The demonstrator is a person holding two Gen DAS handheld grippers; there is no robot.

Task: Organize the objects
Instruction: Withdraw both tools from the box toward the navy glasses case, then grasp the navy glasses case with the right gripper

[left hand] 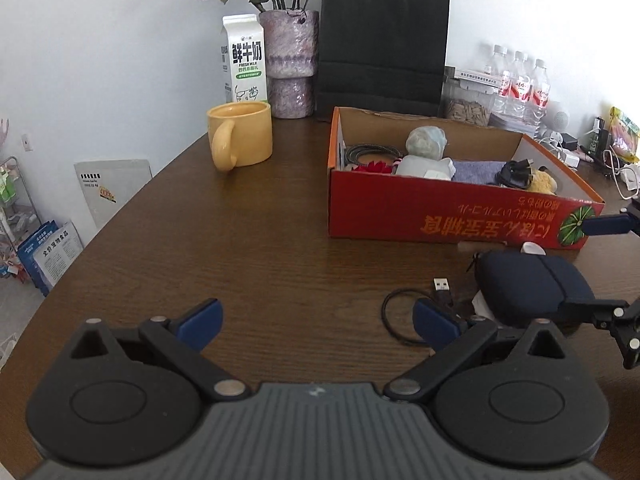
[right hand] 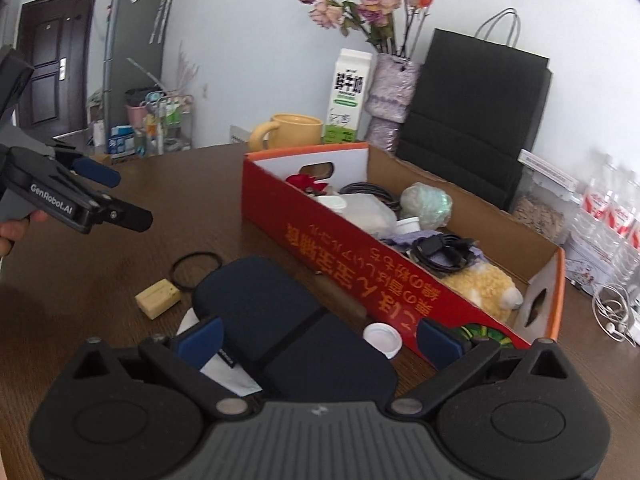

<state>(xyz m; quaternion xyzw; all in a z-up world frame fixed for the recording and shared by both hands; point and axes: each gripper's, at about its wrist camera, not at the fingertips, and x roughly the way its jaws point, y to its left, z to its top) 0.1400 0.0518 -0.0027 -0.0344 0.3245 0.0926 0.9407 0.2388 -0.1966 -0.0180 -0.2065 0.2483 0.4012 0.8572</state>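
A navy zip pouch (right hand: 288,320) lies on the brown table in front of the red cardboard box (right hand: 344,256). My right gripper (right hand: 320,340) is open, and its blue pads stand on either side of the pouch's near end without closing on it. In the left wrist view the pouch (left hand: 532,288) sits at the right, with the right gripper (left hand: 600,266) straddling it. My left gripper (left hand: 316,322) is open and empty over bare table, left of a black USB cable (left hand: 442,286). The box (left hand: 440,216) holds a plush toy, a charger, a cloth and several small items.
A white cap (right hand: 382,340), a yellow block (right hand: 158,298) and the cable loop (right hand: 196,268) lie near the pouch. A yellow mug (left hand: 240,140), milk carton (left hand: 245,60), vase (left hand: 290,64) and black paper bag (left hand: 382,44) stand behind. Water bottles (left hand: 520,84) are at the far right.
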